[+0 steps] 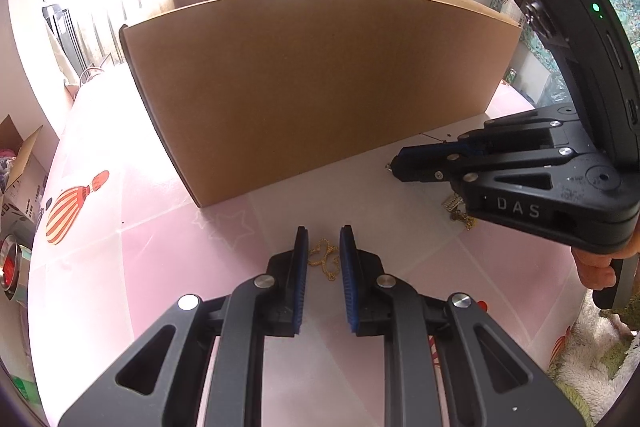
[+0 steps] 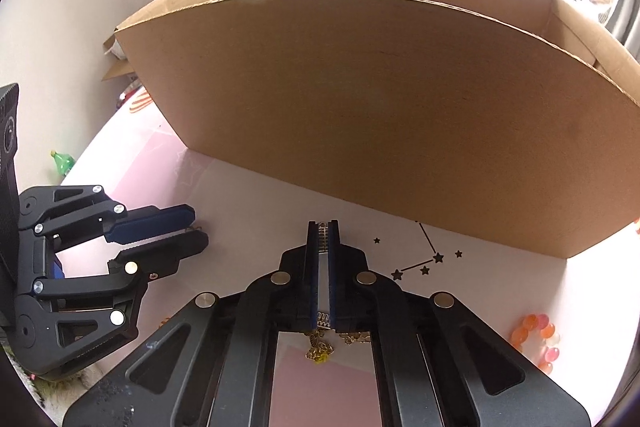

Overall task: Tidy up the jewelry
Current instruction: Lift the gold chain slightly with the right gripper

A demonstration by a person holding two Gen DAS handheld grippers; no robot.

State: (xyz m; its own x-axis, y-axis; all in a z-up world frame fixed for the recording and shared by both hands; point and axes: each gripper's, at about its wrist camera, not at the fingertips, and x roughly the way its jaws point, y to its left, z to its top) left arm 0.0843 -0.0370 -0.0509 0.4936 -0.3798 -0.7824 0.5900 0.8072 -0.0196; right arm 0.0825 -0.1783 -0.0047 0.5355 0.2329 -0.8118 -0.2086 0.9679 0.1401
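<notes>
A gold chain [image 1: 325, 258] lies in loops on the pink tablecloth [image 1: 140, 267], between the blue pads of my left gripper [image 1: 323, 231]. That gripper stands narrowly open, low over the table; from the right wrist it shows at the left [image 2: 200, 228]. My right gripper [image 2: 322, 225] is shut on a silver toothed jewelry piece [image 2: 323, 267] that fills the slit between its pads. A second gold chain [image 2: 320, 347] with a yellow charm hangs under the right jaws. In the left wrist view the right gripper [image 1: 394, 165] points left, with the chain [image 1: 464, 221] dangling beneath it.
A big open cardboard box [image 1: 320, 87] [image 2: 400, 127] stands right behind both grippers. An orange bead bracelet [image 2: 538, 335] lies near the table's right edge. A person's hand [image 1: 596, 267] holds the right gripper's handle. Off the table's left lie a small carton [image 1: 24, 167] and a green bottle [image 2: 62, 161].
</notes>
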